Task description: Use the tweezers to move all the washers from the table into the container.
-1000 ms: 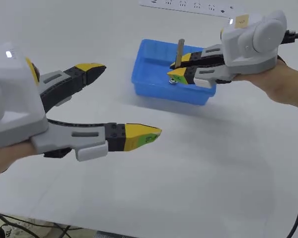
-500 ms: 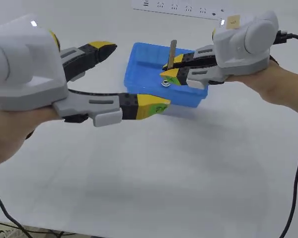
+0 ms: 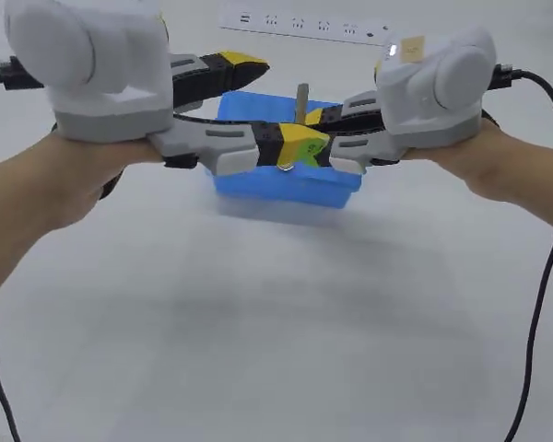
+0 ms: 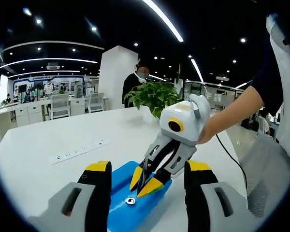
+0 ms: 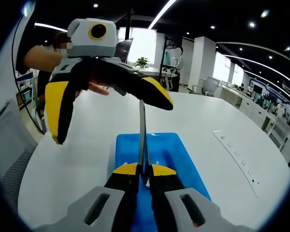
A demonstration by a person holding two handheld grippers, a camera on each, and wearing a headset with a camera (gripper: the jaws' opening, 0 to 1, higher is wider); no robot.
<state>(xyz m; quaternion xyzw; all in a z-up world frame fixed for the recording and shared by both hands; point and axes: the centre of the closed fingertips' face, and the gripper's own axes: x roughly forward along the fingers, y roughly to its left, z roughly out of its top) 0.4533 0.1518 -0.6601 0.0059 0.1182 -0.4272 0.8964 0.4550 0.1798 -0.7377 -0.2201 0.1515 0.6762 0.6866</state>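
Status: thin grey metal tweezers are clamped between the yellow tips of the right gripper. Its jaws are pinched tight on the lower part of the tweezers. In the right gripper view the tweezers stand up as a narrow flat strip, running far along the middle of the container. I can't make out their working tips.

Shallow blue rectangular plastic container sits on the white table, far centre in the head view. Both grippers' jaws hang over it.

Small silver ring washer lies flat on the container floor, near its middle. In the left gripper view it sits just under the right gripper's tips. I can't tell whether the tweezers are touching it.

Left gripper is spread wide and grasps nothing. In the head view it reaches in from the left, with one jaw over the far-left corner of the container and the other across its near wall. That second jaw's yellow tip is right beside the right gripper's tips. I can't tell whether they touch.

The right gripper comes in from the right, so the two point at each other across the container.

White power strip lies along the far edge of the table, well apart from the container. Black cable trails down the right side from the right gripper.
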